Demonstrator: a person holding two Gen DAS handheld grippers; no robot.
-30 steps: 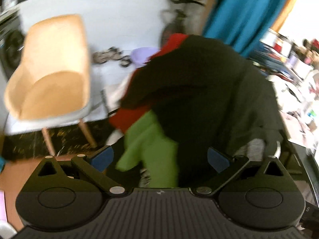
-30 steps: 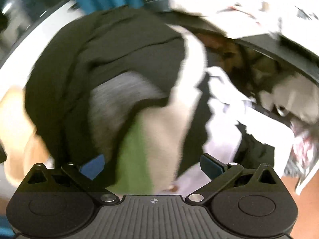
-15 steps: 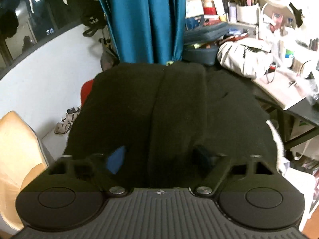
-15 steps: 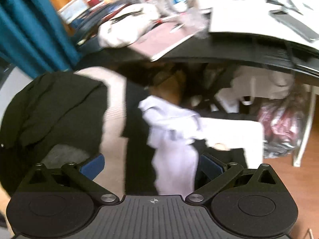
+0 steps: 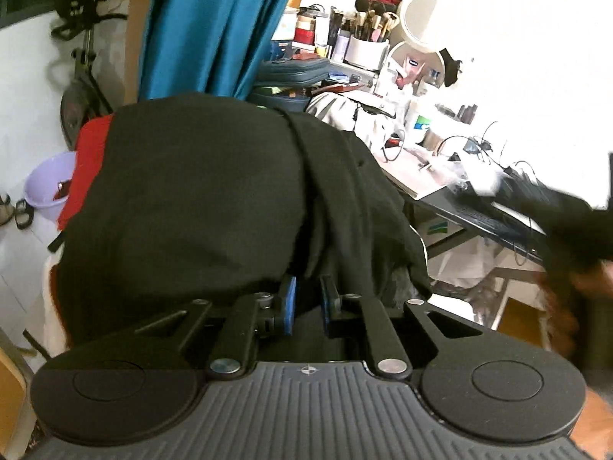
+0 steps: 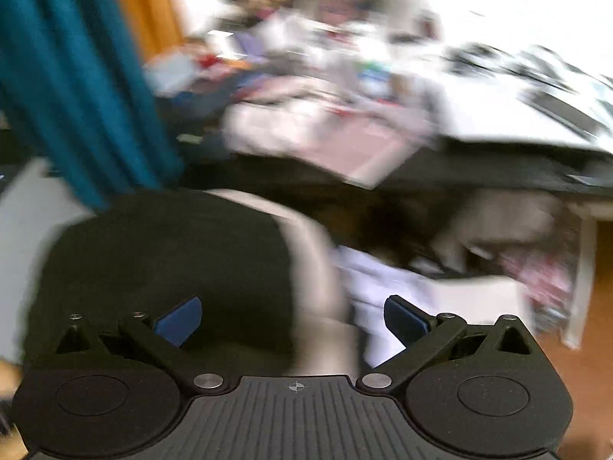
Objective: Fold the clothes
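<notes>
A heap of clothes fills both views, topped by a large black garment [image 5: 191,199] with a red garment [image 5: 90,149] showing under its left side. My left gripper [image 5: 308,303] sits at the near edge of the black garment. Its jaws are closing, and a fold of the black cloth is pinched between the blue pads. The right wrist view is blurred. There my right gripper [image 6: 291,320] hangs open above the heap, over the black garment [image 6: 172,249], a cream garment [image 6: 314,268] and a white garment [image 6: 383,280], holding nothing.
A teal curtain [image 5: 207,27] hangs behind the heap. A dark desk [image 5: 459,207] crowded with cosmetics, cables and papers runs along the right. A lavender bucket [image 5: 46,184] and a scooter [image 5: 80,76] stand at the left by the white wall. A blurred dark shape [image 5: 567,230] crosses the right edge.
My left gripper's jaws went from wide apart to nearly together on a fold of the black garment, and its view rolled. The right gripper's view lifted toward the desk, still open.
</notes>
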